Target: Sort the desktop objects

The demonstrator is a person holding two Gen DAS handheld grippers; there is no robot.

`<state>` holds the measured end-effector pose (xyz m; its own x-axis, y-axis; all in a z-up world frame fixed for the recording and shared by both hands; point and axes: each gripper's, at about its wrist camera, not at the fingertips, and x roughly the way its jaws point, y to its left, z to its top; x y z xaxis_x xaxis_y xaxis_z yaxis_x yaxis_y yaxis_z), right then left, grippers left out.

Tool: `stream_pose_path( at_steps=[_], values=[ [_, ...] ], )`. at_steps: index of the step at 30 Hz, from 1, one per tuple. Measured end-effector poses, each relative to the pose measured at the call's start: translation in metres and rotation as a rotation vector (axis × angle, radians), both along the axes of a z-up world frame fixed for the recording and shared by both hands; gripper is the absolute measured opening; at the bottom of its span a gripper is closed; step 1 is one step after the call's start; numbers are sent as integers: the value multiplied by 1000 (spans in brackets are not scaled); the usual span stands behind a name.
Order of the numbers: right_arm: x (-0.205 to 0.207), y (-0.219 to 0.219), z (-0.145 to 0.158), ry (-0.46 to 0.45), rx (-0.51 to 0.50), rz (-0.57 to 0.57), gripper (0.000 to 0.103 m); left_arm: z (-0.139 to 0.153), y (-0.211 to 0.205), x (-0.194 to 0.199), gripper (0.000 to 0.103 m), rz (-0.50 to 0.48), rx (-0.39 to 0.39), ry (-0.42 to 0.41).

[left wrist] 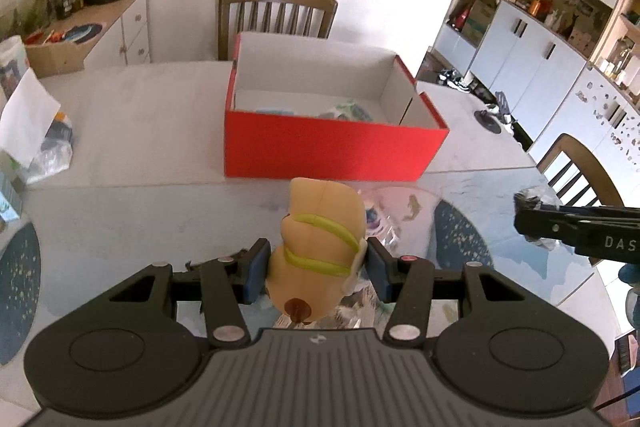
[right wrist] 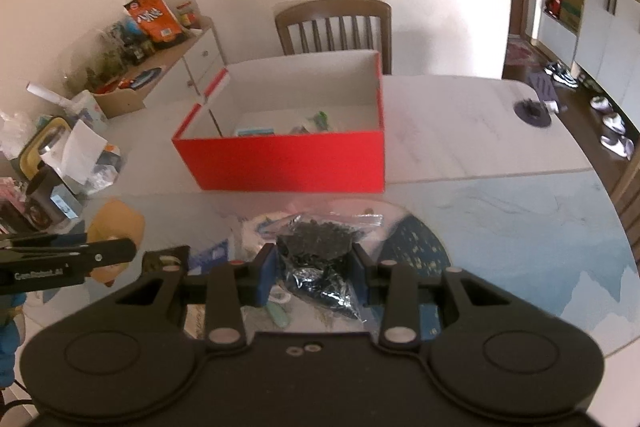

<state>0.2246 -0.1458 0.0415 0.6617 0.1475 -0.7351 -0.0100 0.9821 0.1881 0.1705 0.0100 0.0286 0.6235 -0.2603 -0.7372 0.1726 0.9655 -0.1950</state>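
Note:
My left gripper (left wrist: 316, 267) is shut on a tan soft toy with yellow-green straps (left wrist: 320, 231) and holds it above the table, in front of the open red box (left wrist: 332, 147). My right gripper (right wrist: 312, 271) is shut on a clear zip bag of small black pieces (right wrist: 320, 247), also held above the table in front of the red box (right wrist: 288, 163). The box holds a few small items. The right gripper shows at the right edge of the left wrist view (left wrist: 576, 227); the left gripper and toy show at the left of the right wrist view (right wrist: 72, 259).
The table (left wrist: 140, 131) is white marble with a glossy blue-patterned mat (right wrist: 500, 227) at the near side. Small packets and a pale green item (right wrist: 276, 307) lie under my right gripper. Bags and clutter (left wrist: 36, 143) crowd the left edge. A wooden chair (left wrist: 276, 15) stands behind the box.

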Motion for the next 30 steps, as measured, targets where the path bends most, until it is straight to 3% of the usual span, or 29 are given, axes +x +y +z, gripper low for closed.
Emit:
stream_pose_path(
  at_steps=[16,30],
  values=[
    [39,11,33,-85,-45,65,38,37,-17,47,50,-30,25,-77],
    [90,10,38,-55,-62,104,38,39,-27,96,50,-34,51,-42]
  ],
)
